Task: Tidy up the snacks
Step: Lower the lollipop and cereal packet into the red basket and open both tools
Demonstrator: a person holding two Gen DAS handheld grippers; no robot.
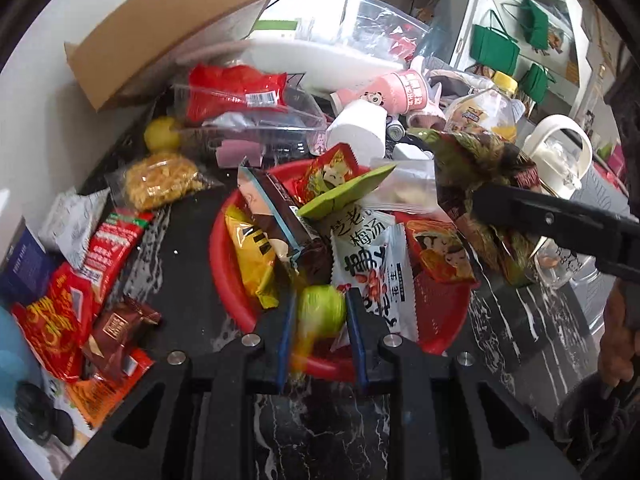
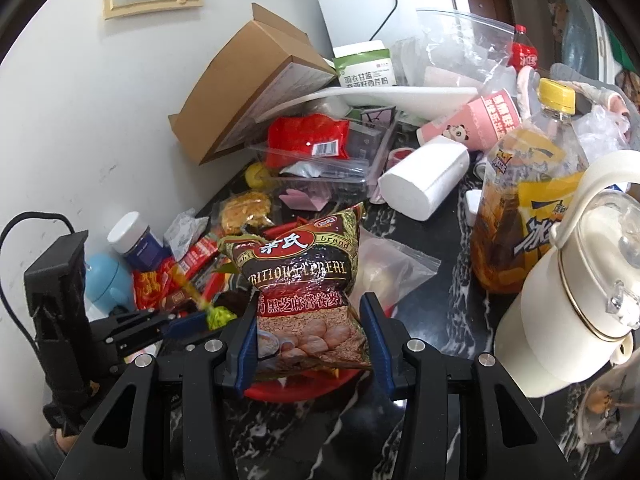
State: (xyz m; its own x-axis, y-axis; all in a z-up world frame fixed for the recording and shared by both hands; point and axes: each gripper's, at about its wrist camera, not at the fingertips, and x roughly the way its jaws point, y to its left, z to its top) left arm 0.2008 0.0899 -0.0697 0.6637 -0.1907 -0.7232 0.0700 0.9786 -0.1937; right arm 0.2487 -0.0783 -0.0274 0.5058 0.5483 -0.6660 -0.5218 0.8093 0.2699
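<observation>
the left gripper (image 1: 320, 312) was clamped on a small green and yellow candy (image 1: 322, 309), which sat between both blue pads just above the near rim of the red basket (image 1: 444, 312). the same candy (image 2: 218, 317) appeared in the right wrist view at the tip of the left gripper (image 2: 192, 322), to the left of the cereal bag. the right gripper (image 2: 311, 332) gripped a dark red cereal bag (image 2: 304, 280) by its lower part, one pad pressed against each side, with the bag upright over the basket (image 2: 304, 390). from the left wrist view the cereal bag (image 1: 476, 168) hung over the far right rim of the basket, held by the right gripper (image 1: 500, 200). the basket held several packets, including a white peanut packet (image 1: 372, 264), a yellow packet (image 1: 252, 256) and a brown bar (image 1: 276, 208) (lying across each other). more red packets (image 1: 60, 312) lay on the dark marbled counter (image 1: 188, 264) left of the basket. a white kettle (image 2: 572, 312) and a yellow-capped drink bottle (image 2: 528, 200) stood to the right.
</observation>
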